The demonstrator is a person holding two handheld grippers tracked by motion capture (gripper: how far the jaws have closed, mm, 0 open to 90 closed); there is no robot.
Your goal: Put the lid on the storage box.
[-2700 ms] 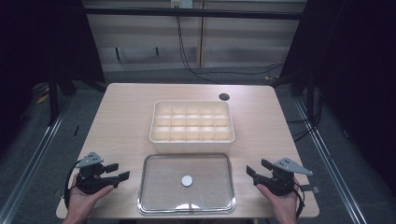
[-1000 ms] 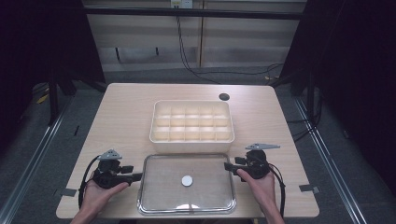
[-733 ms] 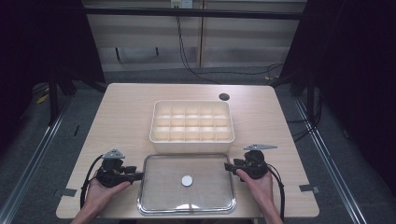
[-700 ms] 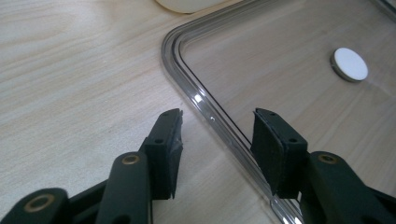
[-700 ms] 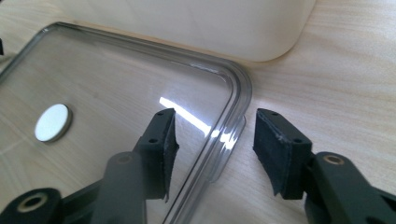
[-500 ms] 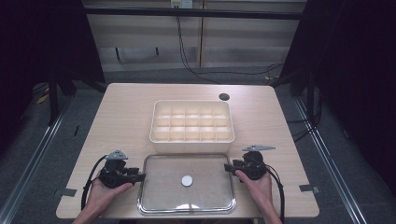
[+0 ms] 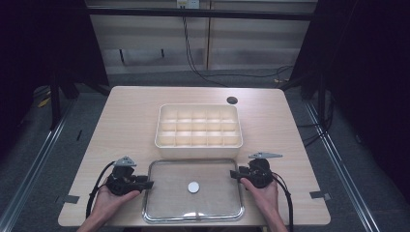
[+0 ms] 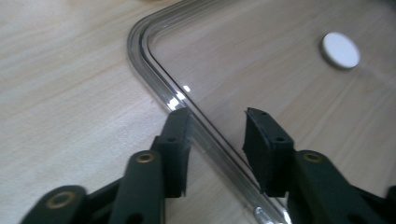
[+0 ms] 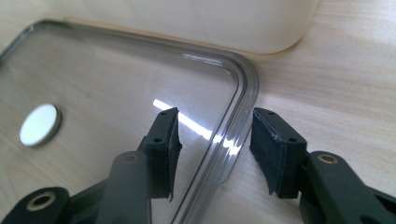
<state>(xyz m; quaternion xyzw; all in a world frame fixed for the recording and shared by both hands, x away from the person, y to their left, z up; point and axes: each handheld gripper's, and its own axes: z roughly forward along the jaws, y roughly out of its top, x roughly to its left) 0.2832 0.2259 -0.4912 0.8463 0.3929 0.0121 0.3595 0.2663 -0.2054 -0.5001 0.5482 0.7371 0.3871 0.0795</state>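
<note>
The left hand-held gripper [image 8: 215,135] and right hand-held gripper [image 9: 215,135] have just been closing, each straddling a side rim of the clear lid [image 7: 169,193] without yet pinching it. The lid lies flat on the surface [image 7: 130,121], a white disc [image 7: 193,186] at its centre. Just beyond stands the cream divided box [image 7: 198,145], its compartments empty.

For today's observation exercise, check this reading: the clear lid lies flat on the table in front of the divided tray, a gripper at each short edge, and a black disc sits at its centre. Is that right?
Not quite: the disc at the centre of the clear lid is white, not black, as the high view shows. The rest holds: the lid lies in front of the divided tray, with the left gripper and right gripper at its short edges.
</note>
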